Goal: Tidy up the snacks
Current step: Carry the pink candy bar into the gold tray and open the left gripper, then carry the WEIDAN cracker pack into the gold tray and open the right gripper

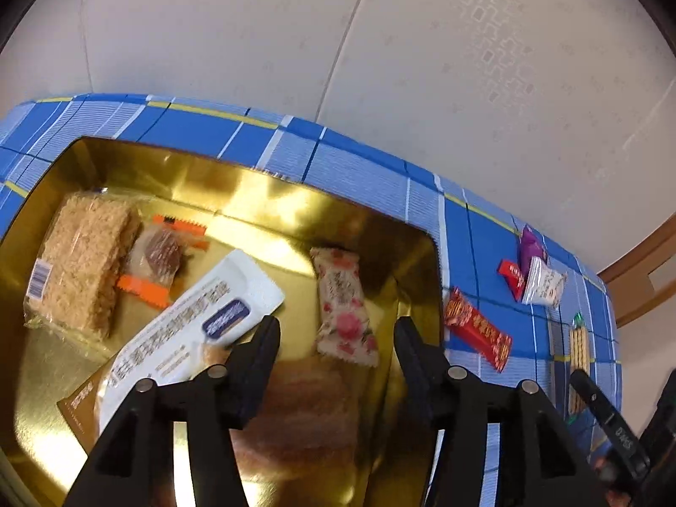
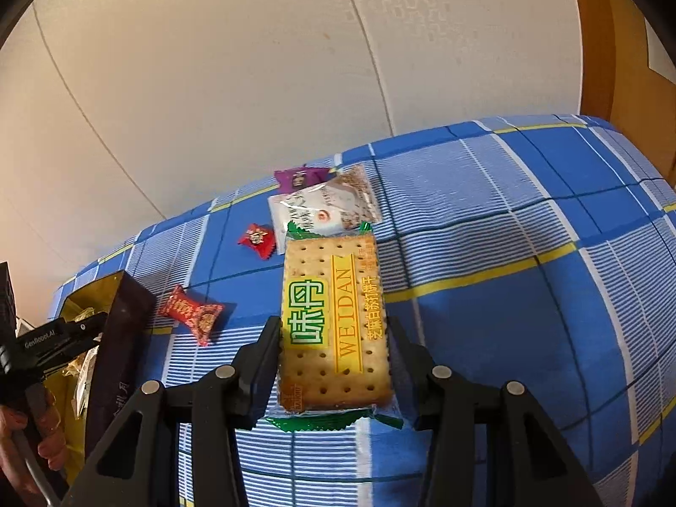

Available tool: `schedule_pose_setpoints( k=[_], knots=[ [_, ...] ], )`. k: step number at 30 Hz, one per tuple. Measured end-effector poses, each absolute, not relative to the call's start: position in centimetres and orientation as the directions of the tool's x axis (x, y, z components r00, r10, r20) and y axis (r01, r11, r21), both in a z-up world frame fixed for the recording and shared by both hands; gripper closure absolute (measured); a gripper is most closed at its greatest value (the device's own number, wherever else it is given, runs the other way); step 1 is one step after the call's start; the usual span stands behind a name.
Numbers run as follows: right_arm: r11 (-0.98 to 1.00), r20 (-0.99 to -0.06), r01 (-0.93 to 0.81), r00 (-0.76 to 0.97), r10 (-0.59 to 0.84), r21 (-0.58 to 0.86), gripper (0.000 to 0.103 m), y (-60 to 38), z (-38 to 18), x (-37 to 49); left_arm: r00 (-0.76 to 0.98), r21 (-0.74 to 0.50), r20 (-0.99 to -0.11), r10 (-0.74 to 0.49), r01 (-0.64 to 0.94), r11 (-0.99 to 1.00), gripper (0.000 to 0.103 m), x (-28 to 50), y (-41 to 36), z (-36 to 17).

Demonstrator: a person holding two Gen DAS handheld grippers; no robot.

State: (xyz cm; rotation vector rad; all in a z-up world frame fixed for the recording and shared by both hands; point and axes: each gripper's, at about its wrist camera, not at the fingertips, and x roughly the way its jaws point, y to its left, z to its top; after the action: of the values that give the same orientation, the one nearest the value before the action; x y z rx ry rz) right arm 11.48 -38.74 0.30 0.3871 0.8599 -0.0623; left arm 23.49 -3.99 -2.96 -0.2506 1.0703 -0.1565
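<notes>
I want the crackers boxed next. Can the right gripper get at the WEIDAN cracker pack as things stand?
Probably yes. The right gripper is open, one finger on each side of the WEIDAN cracker pack, which lies flat on the blue checked cloth with nothing on top.

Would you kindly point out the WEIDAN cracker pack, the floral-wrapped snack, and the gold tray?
WEIDAN cracker pack [image 2: 333, 321]: right wrist view, middle of its printed face.
Floral-wrapped snack [image 1: 344, 306]: left wrist view, middle of the wrapper.
Gold tray [image 1: 270, 194]: left wrist view, bare far inner wall.
</notes>
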Motion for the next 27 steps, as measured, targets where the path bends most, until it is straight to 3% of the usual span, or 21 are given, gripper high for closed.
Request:
schedule_pose_setpoints(
  k=[15,19,27],
  knots=[
    [0.931,-0.721,0.161,0.679,0.136,0.327,0.055,-36.6,1.0,11.8,0.510,-0.188,-0.837,-0.201,0.077,0.979,0.041,19.3,-2.9,-3.0],
    [0.929,-0.700,0.127,0.694,0.168,0.349,0.055,-35.4,1.6,11.7,0.574,-0.201,-0.794,-0.202,0.065,0.977,0.022,17.5,-1.6,-2.0],
    [0.927,-0.662,0.027,0.707,0.247,0.375,0.055,-31.3,2.3,11.5,0.735,-0.051,-0.675,-0.065,0.042,0.998,0.016,13.2,0.7,-0.4]
  ],
)
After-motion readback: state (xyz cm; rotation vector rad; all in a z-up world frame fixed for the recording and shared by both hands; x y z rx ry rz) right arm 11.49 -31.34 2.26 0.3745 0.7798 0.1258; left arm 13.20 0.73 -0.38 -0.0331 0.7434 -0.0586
